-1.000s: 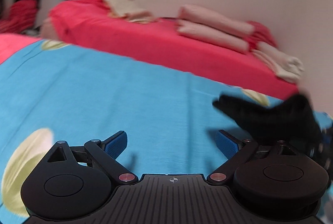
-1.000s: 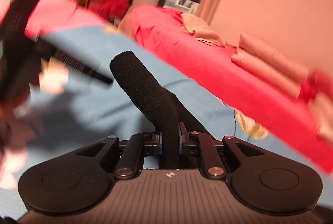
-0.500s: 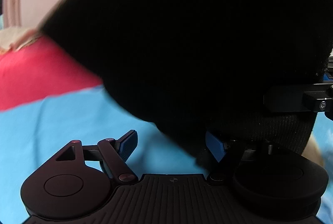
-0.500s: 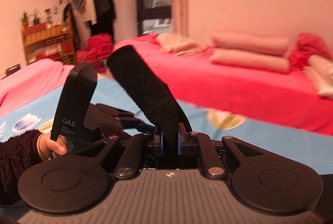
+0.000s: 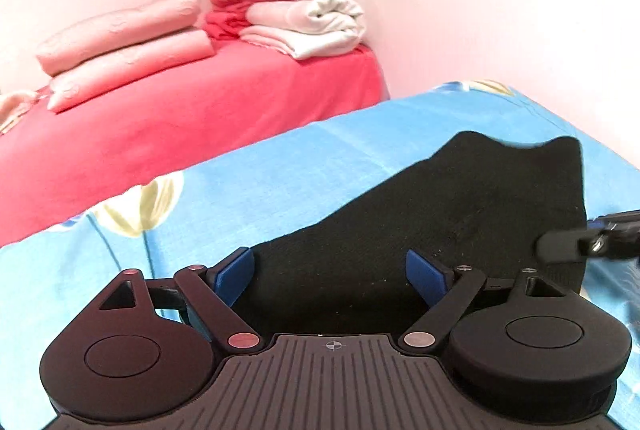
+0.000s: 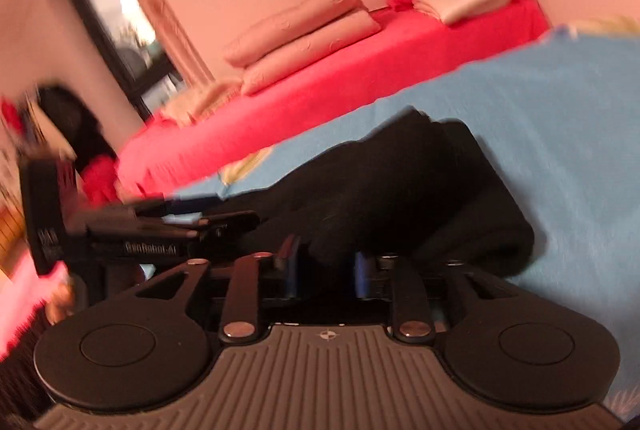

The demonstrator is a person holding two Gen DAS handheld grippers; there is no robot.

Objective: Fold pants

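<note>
The black pants lie folded on the blue flowered sheet, bunched thicker at the near end in the right wrist view. My left gripper is open wide just over the pants' near edge, its blue pads clear of the cloth. My right gripper has its jaws opening; black cloth sits between the pads, which no longer pinch it. The right gripper's tip comes in from the right in the left wrist view. The left gripper shows at the left in the right wrist view.
A red bed stands behind the blue sheet, with pink pillows and folded white and red linen by the wall. A dark window is at the far left. Bare blue sheet spreads to the right of the pants.
The right gripper, shut on an upright fold of the pants, has swung over, rolled and parted its jaws. The pants, hanging over the left camera half a second ago, now lie on the sheet.
</note>
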